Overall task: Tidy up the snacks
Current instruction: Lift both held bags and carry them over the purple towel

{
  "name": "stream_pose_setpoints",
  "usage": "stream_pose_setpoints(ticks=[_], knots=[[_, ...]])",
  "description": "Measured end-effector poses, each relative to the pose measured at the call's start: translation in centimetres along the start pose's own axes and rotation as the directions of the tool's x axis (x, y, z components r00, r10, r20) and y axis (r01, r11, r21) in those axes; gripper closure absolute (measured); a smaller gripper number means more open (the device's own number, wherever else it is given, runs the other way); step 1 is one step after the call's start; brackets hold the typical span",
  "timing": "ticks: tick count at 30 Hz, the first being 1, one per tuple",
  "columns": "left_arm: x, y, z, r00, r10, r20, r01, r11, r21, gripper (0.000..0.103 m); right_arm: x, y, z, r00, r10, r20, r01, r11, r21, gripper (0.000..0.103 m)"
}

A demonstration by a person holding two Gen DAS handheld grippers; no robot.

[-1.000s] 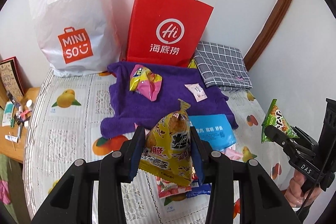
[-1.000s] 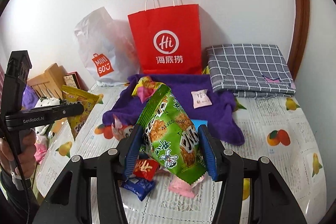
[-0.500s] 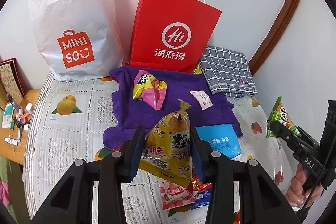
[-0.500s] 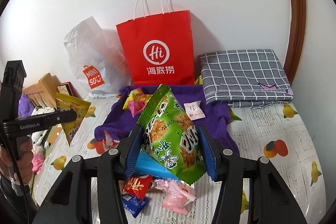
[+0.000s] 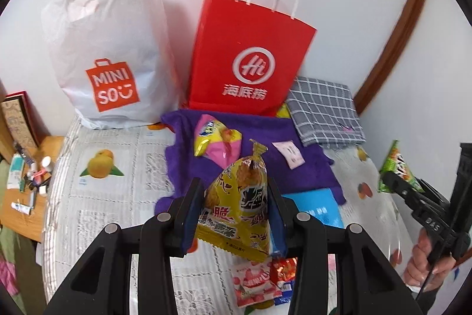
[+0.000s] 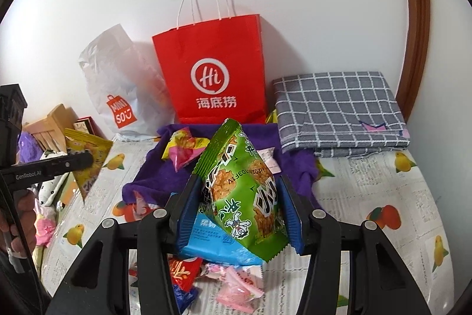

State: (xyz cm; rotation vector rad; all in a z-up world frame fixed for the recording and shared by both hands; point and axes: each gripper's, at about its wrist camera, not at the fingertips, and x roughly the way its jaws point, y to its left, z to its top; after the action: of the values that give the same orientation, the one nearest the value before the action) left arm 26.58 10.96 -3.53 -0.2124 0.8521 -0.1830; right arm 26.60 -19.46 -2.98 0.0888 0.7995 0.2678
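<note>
My left gripper (image 5: 233, 214) is shut on a yellow snack bag (image 5: 236, 208), held above the bed. In the right wrist view, a green snack bag (image 6: 244, 197) stands between the blue pads of my right gripper (image 6: 240, 211), which is shut on it. Each gripper shows in the other's view: the right one (image 5: 395, 176) at the right edge with its green bag (image 5: 396, 161), the left one (image 6: 79, 161) at the left edge with its yellow bag (image 6: 85, 155). A red paper bag (image 5: 247, 58) and a white plastic bag (image 5: 109, 49) stand against the wall.
A purple towel (image 5: 265, 161) bears a pink-yellow snack (image 5: 218, 143) and a small sachet (image 5: 289, 154). A blue packet (image 6: 212, 241) and small loose snacks (image 6: 233, 282) lie near me. A folded grey checked cloth (image 6: 339, 108) lies at right; a wooden side table (image 5: 23, 179) at left.
Both grippers have carried their bags forward toward the standing bags, which now look larger. The loose snacks have slid lower in both views. Both grips are unchanged.
</note>
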Motion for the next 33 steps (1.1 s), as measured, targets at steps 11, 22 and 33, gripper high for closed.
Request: stream_pose_setpoints(ticks=[11,22,33], knots=[[0.8,-0.1,0.6,1.000,-0.012,0.004,0.012,1.000,-0.004,0.064,1.7,-0.1,0.9,1.000,0.000,0.002,-0.001,1.000,0.014,0.052],[1.7,-0.9,1.9,1.000,-0.024,0.010,0.024,1.000,0.006,0.064,2.4,-0.4,1.8,1.000,-0.007,0.009,0.007,1.000,0.003,0.053],[4.0,-1.2,2.8,1.000,-0.005,-0.007,0.005,1.000,0.021,0.064,5.2,-0.8,2.2,1.000,0.006,-0.015,-0.006,1.000,0.008,0.053]])
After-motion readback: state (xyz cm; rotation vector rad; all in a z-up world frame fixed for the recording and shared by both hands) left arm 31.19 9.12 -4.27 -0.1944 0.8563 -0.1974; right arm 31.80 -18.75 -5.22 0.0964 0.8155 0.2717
